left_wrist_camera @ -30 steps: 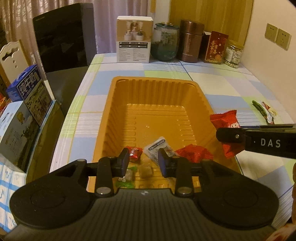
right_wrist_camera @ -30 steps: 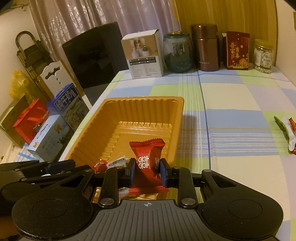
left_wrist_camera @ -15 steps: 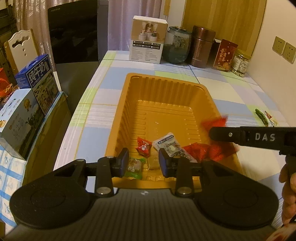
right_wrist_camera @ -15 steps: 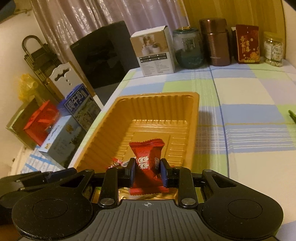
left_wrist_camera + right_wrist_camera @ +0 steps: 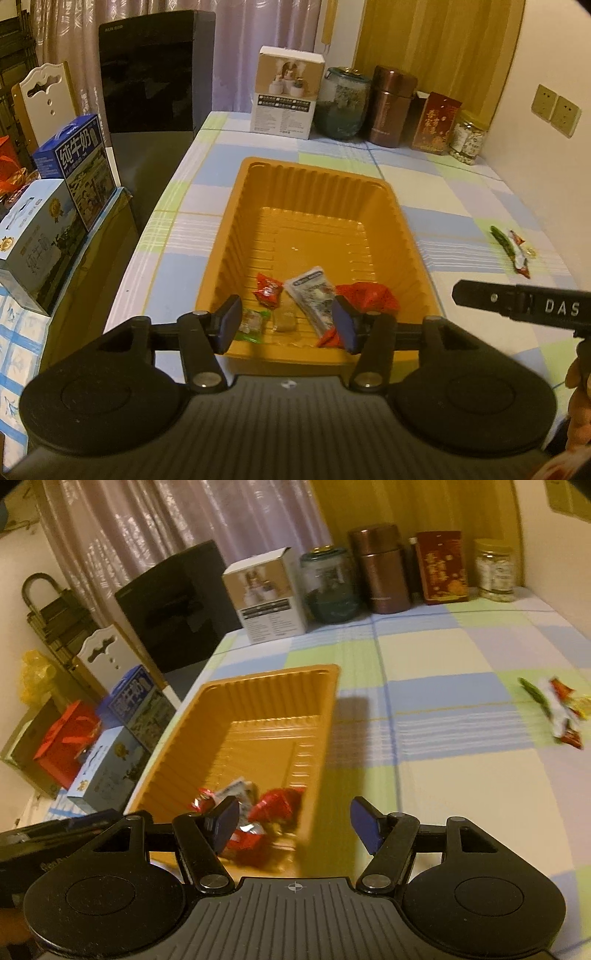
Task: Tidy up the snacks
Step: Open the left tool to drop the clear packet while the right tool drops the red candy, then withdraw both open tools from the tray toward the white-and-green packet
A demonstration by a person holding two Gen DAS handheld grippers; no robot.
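1. Between your right gripper (image 5: pixel 293 825) fingers nothing is held: the jaws stand wide apart, poised over the near right rim of the orange tray (image 5: pixel 321 716).
2. At 10 o'clock from that gripper, the red snack packet (image 5: pixel 275 806) lies inside the tray among the other wrappers, so I judge this drop done.
3. Your left gripper (image 5: pixel 288 323) is likewise spread and empty, hovering over the tray's near end, above the small candies (image 5: pixel 253 323).
4. At 2 o'clock on the checked tablecloth (image 5: pixel 461 646), loose snacks (image 5: pixel 554 709) lie well apart from the tray; they look like the next pick.
5. Lift clear of the rim first, keep the jaws wide, then straddle one wrapper across its narrow side.
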